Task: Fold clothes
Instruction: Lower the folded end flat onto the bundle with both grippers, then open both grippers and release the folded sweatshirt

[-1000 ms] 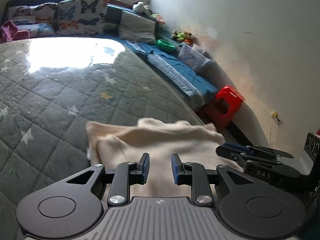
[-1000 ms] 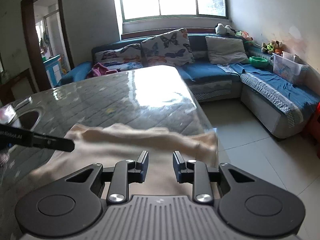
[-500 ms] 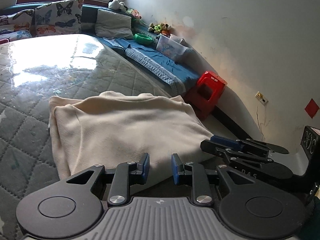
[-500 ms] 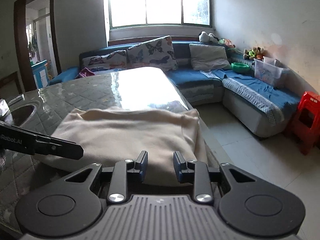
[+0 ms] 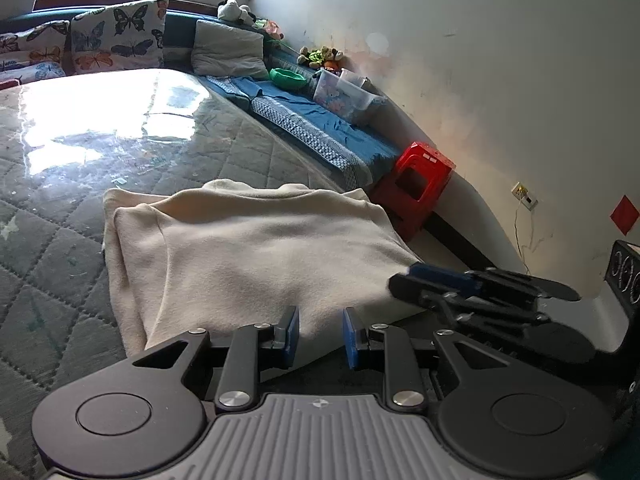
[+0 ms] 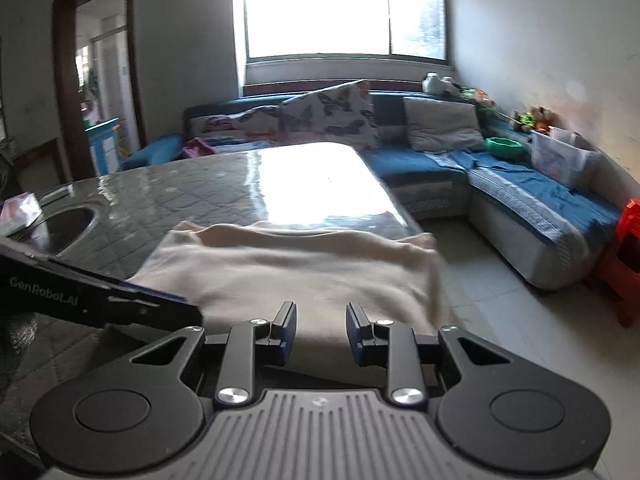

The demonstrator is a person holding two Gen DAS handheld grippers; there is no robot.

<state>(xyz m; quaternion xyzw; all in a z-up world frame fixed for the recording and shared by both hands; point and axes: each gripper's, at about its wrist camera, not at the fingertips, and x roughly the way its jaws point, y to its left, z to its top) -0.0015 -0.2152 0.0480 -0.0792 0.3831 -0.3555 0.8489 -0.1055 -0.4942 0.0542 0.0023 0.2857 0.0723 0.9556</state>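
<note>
- The cream garment (image 5: pixel 256 256) lies folded on the quilted grey surface (image 5: pixel 60 248) under a glossy clear cover, near that surface's right-hand edge; its right side reaches the edge, and in the right wrist view its corner (image 6: pixel 434 280) hangs a little over it.
- The left tool (image 5: pixel 320 336) sits just short of the garment's near hem, blue pads apart, nothing between them.
- The right tool (image 6: pixel 321 334) stands likewise at the near hem, jaws parted and empty.
- Each tool shows in the other's view, just beside it at the near edge of the cloth.
- Beyond the garment the surface runs bare and bright with window glare towards the sofa (image 6: pixel 424 164).
- Tiled floor (image 6: pixel 520 320) lies open between the surface's edge and the blue sofa section along the wall.
- A red plastic stool (image 5: pixel 416 188) stands on the floor by the wall, near the garment's far right corner.
- A clear plastic bin (image 5: pixel 346 94) rests on the sofa; its contents are too blurred to tell. A green bowl (image 5: pixel 288 78) sits beside it.
- "GenRobot.AI" is printed on the left tool's side (image 6: pixel 44 298).
</note>
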